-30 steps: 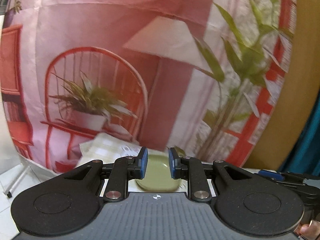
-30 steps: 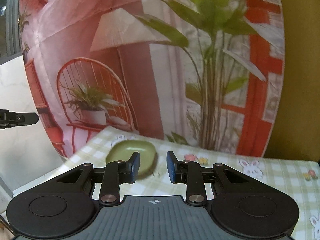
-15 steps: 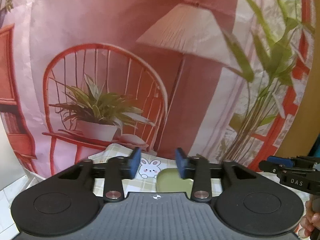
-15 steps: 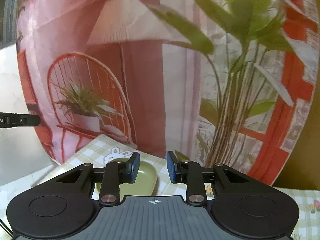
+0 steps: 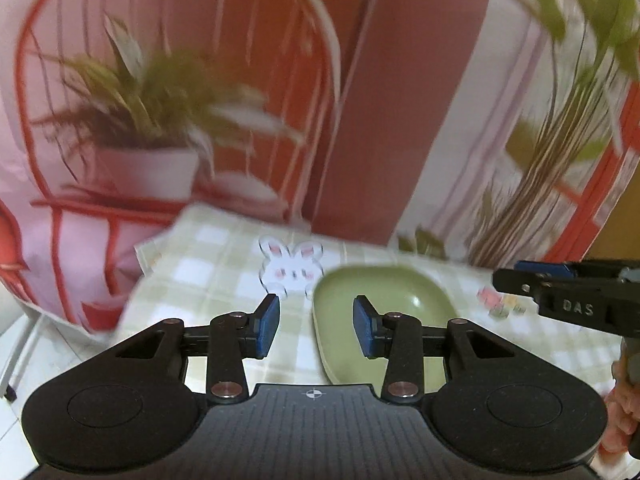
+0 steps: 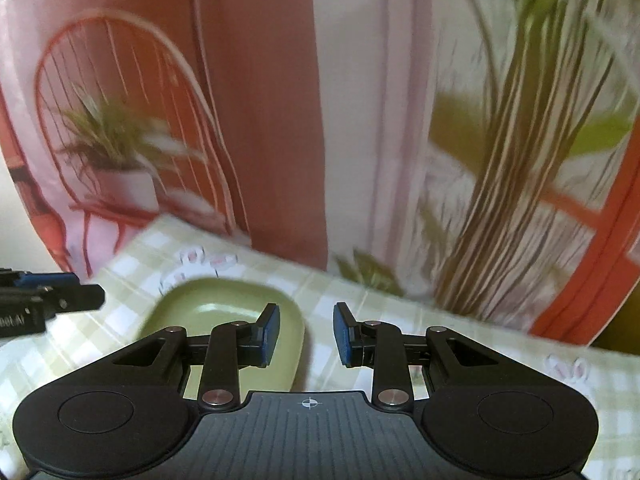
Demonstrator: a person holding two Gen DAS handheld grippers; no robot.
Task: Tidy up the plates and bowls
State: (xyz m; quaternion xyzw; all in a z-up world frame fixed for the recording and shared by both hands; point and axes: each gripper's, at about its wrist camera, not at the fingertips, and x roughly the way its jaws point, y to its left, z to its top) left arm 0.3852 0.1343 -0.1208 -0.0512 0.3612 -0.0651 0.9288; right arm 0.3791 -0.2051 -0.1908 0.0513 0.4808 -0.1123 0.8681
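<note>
A: Left wrist view first: the left gripper (image 5: 315, 328) has its blue pads apart with nothing between them, and they have just been opening. The green dish (image 5: 380, 312) lies on the cloth just beyond, its near left rim lined up behind the gap.

B: And the right gripper (image 6: 306, 330)?

A: Its pads stand apart too, a narrower gap, holding nothing. From that side the green dish (image 6: 224, 320) sits behind the left finger (image 6: 269, 334), not in the gap.

B: So what could go wrong?

A: My guess is that both grippers are heading for one dish, each showing at the edge of the other's view. They could knock together, or a pad could land on the rim and skate the smooth dish across the cloth.

B: Would the cloth hold it?

A: Doubtful. The checked tablecloth (image 5: 208, 264), printed with rabbits, looks loose at its far corner and could bunch. Behind it hangs a printed backdrop (image 5: 400, 100) of a red chair and potted plants, blurred here.
</note>
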